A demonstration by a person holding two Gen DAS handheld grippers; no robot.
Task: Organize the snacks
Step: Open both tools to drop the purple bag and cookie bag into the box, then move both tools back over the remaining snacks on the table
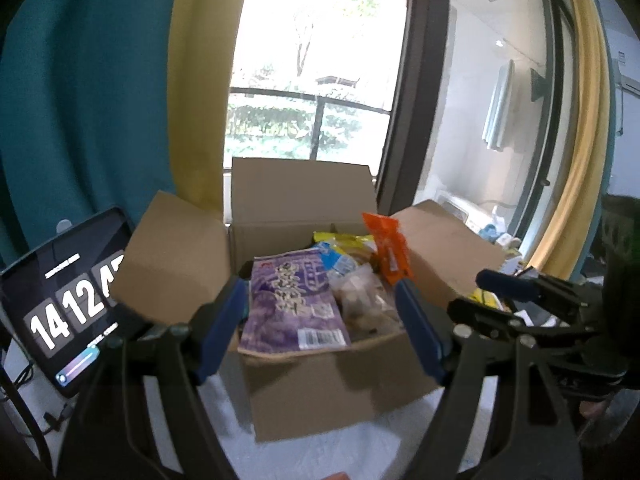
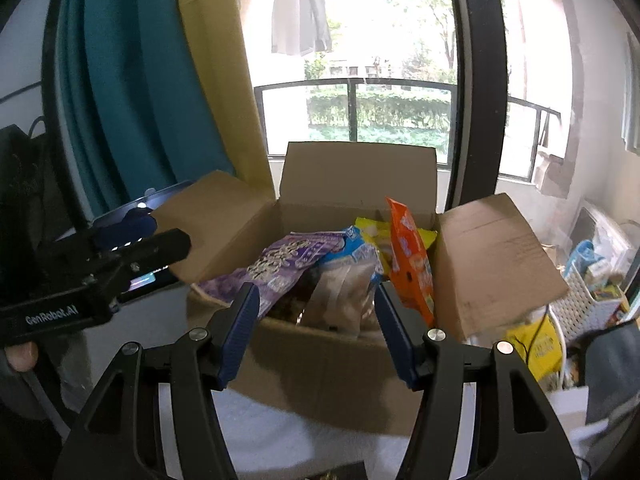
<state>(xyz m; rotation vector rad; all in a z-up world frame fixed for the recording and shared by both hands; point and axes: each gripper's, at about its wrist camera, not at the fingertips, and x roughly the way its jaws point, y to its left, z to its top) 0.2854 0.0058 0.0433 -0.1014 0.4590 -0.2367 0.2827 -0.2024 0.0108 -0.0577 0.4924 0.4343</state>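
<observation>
Snack packets (image 1: 294, 304) in open box (image 2: 320, 364), tablet (image 1: 60, 304) beside.

L gripper (image 1: 322, 286) has jaws apart, nothing btwn the blue pads (image 1: 224, 328), held in front of an open cardboard box (image 1: 336, 392) w/ flaps up. Inside: purple packet (image 1: 292, 304) lying flat w/ barcode toward cam, orange packet (image 1: 388, 250) upright at R, clear bag (image 1: 366, 300) btwn them, yellow packet (image 1: 340, 240) behind. Tablet (image 1: 68, 300) at L shows 14 12. R gripper (image 1: 508, 292) at R edge, jaws apart. White tabletop (image 1: 320, 456).
</observation>
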